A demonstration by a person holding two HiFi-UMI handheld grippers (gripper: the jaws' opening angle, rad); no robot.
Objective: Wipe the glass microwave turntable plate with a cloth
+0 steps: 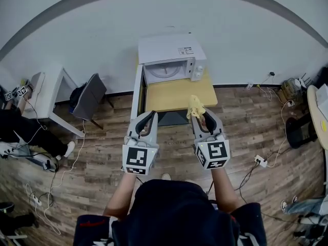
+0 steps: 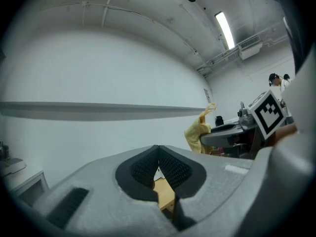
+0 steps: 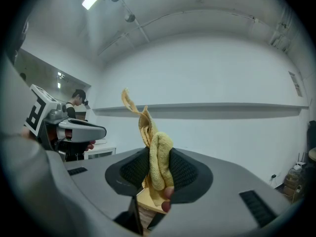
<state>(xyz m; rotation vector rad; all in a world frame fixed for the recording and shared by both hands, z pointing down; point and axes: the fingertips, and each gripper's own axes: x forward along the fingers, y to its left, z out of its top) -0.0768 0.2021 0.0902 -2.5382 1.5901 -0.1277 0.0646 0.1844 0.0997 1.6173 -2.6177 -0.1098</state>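
A white microwave (image 1: 171,59) stands at the back of a wooden table (image 1: 177,94), its door (image 1: 137,88) swung open to the left. The glass turntable plate (image 1: 165,72) lies inside the cavity. Both grippers are held level in front of the table's near edge. My left gripper (image 1: 151,115) (image 2: 158,153) is shut with nothing between its pads. My right gripper (image 1: 198,114) (image 3: 157,168) is shut on a yellow cloth (image 1: 195,106) (image 3: 155,159), which bunches between the pads and sticks up above them. The cloth (image 2: 198,130) also shows in the left gripper view.
A white desk (image 1: 48,91) and a dark chair (image 1: 88,96) stand to the left of the table. A seated person (image 1: 20,129) is at the far left. Cables and a power strip (image 1: 260,161) lie on the wooden floor.
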